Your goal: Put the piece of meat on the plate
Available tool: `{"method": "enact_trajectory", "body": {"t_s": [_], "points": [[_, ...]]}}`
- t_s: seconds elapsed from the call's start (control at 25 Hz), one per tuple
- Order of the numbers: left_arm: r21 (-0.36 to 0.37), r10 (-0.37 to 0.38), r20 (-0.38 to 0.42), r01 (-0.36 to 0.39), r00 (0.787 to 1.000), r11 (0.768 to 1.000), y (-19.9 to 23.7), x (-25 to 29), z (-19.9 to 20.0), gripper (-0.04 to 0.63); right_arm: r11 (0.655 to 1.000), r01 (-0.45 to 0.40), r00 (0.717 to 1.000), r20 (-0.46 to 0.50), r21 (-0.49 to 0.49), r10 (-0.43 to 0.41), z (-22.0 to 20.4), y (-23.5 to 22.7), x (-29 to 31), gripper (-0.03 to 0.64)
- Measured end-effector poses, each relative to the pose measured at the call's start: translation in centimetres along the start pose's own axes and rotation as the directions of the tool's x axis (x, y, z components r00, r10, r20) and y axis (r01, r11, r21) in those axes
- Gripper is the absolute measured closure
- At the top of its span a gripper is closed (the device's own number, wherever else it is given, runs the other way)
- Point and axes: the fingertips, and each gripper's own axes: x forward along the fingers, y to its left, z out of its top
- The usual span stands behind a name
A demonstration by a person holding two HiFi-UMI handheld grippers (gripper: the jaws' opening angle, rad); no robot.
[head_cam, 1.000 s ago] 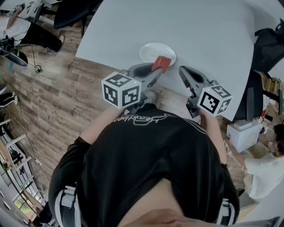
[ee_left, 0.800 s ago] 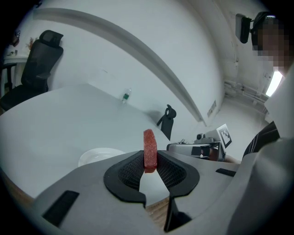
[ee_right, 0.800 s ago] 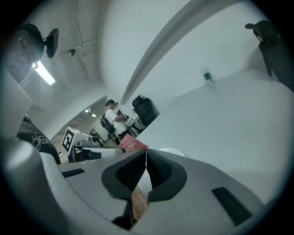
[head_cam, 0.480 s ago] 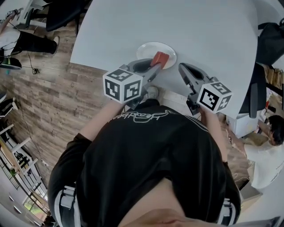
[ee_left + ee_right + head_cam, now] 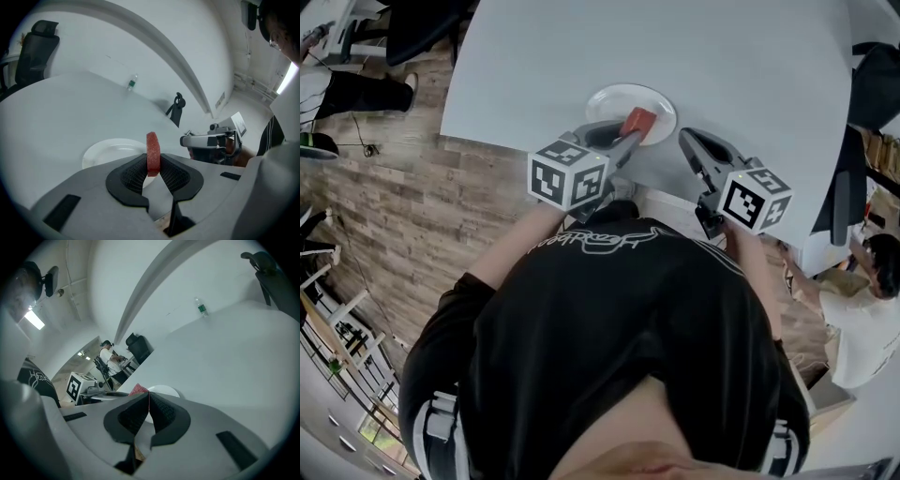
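A flat red piece of meat (image 5: 153, 146) stands on edge between the pads of my left gripper (image 5: 153, 165), which is shut on it. In the head view the meat (image 5: 638, 121) hangs over the near rim of the white plate (image 5: 619, 97), just above it. The plate (image 5: 108, 153) lies on the white table near its front edge. My right gripper (image 5: 686, 141) hovers to the right of the plate, its jaws shut with nothing in them. In the right gripper view its tips (image 5: 148, 396) meet in front of the plate (image 5: 165, 392) and the meat (image 5: 138, 389).
The white table (image 5: 722, 66) stretches far beyond the plate. A small water bottle (image 5: 131, 83) stands at its far side. Dark office chairs (image 5: 35, 47) stand around the table, and a person in white (image 5: 862, 328) is at the right. Wooden floor (image 5: 394, 216) lies to the left.
Both grippers have sunk toward the table. The meat, still gripped, sits lower and closer over the plate's near rim.
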Motion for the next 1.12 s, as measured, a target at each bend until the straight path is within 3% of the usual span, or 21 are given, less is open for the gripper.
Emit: {"method": "enact_trajectory", "body": {"t_s": [0.28,0.8,1.12], "points": [[0.019,0.011,-0.041,-0.01,0.999,1.0,1.3,1.1,-0.8,0.509,1.0,0.013,1.0,-0.01,0.018,-0.013,-0.5,-0.6,0.5,0.607],[-0.013,-0.014,-0.075,0.013,0.997,1.0,2.2,2.1,-1.4,0.509,0.999,0.031,0.999,-0.012,0.045,-0.03,-1.2,-1.4,0.8,0.607],[0.023,0.0,-0.093,0.002,0.996,1.0,2.6,2.4,-1.5,0.506,0.998,0.026,1.0,-0.017,0.052,-0.025,-1.3,-1.8,1.5,0.607]]}}
